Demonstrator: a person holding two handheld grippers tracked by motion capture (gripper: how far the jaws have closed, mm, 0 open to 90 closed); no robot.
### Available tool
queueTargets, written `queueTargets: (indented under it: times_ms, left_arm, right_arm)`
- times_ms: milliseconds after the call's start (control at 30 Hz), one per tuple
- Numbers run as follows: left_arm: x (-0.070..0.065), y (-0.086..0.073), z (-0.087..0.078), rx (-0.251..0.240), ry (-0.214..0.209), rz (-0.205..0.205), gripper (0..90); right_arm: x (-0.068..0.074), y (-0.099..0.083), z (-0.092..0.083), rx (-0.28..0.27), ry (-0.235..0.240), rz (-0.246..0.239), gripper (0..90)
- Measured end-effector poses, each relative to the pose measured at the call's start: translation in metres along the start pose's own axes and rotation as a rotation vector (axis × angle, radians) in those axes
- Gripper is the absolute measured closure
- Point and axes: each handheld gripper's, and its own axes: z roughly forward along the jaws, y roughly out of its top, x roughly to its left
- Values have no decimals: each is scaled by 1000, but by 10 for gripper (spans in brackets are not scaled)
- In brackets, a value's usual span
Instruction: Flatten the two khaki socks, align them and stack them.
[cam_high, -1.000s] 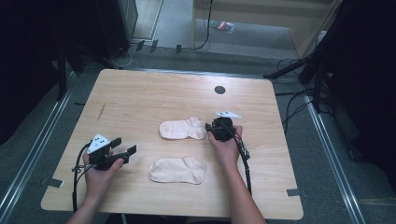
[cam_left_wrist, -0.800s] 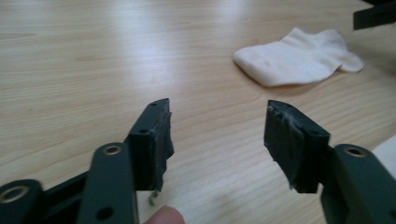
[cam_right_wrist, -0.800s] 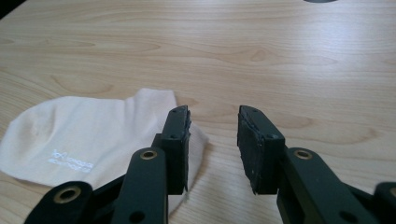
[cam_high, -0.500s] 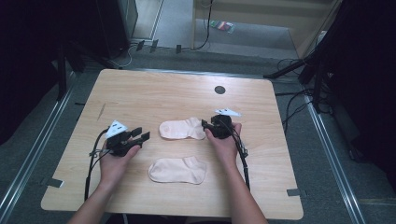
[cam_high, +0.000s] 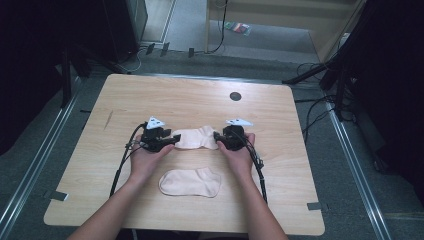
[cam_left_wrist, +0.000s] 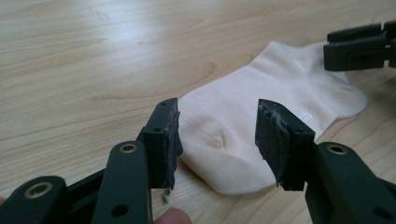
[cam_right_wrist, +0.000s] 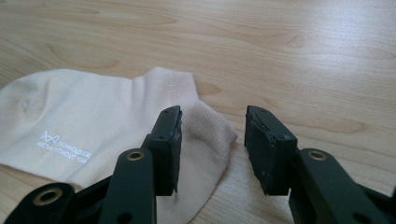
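So the big change over the last second is the left gripper (cam_high: 172, 139): it was sitting well off to the left side of the table (cam_high: 150, 95), near the edge, and now it's slid across and parked right at the toe end of the far sock (cam_high: 196, 137). Its jaws have just been opening a touch after narrowing, and in the left gripper view they're spread on either side of the rounded toe without pinching it, fabric sits between them but the pads aren't pressing. The right gripper (cam_high: 218, 137) hasn't really gone anywhere, it's at the cuff end of that same sock, and its jaws have just been closing a bit; in the right gripper view they stand apart with the ribbed cuff corner between and under them, no squeeze yet. So both ends of the sock are now bracketed, which reads like a two-handed pickup or stretch is about to happen. The sock itself lies flat mid-table, a pale cream ankle sock, soft fine knit, ribbed band at the opening, small white printed lettering on the sole side. Its twin, the near sock (cam_high: 190, 182), lies flat closer to the person, well clear of both grippers. The table is light wood grain, smooth and a bit glossy.
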Motion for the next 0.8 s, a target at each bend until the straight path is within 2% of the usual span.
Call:
queueTargets:
  times_ms: [100, 233, 267, 333, 367, 400, 467, 533, 700, 800]
  left_arm:
    - [0, -1, 4, 19, 19, 6, 545]
    - [2, -3, 8, 34, 42, 13, 662]
    - [4, -3, 8, 42, 29, -13, 680]
    - [4, -4, 8, 41, 33, -16, 703]
    - [4, -4, 8, 49, 35, -11, 744]
    - [5, -6, 8, 51, 35, -13, 822]
    - [6, -7, 8, 54, 30, -15, 887]
    - [7, -8, 8, 48, 31, -16, 899]
    - [10, -11, 6, 38, 16, -15, 900]
    - [11, -12, 5, 33, 19, -10, 900]
  right_arm:
    - [0, -1, 1, 3, -5, -4, 589]
    - [2, -2, 2, 6, -4, -9, 636]
    - [4, -2, 2, 8, -5, -19, 676]
    - [5, -2, 2, 9, -3, -28, 698]
    - [7, -3, 3, 11, -3, -42, 737]
    - [9, -4, 3, 10, -2, -58, 807]
    - [10, -5, 2, 10, -4, -57, 827]
    - [10, -5, 2, 8, -4, -54, 832]
    - [3, -9, -1, -7, 23, 29, 847]
    - [0, -10, -5, -7, 4, 27, 852]
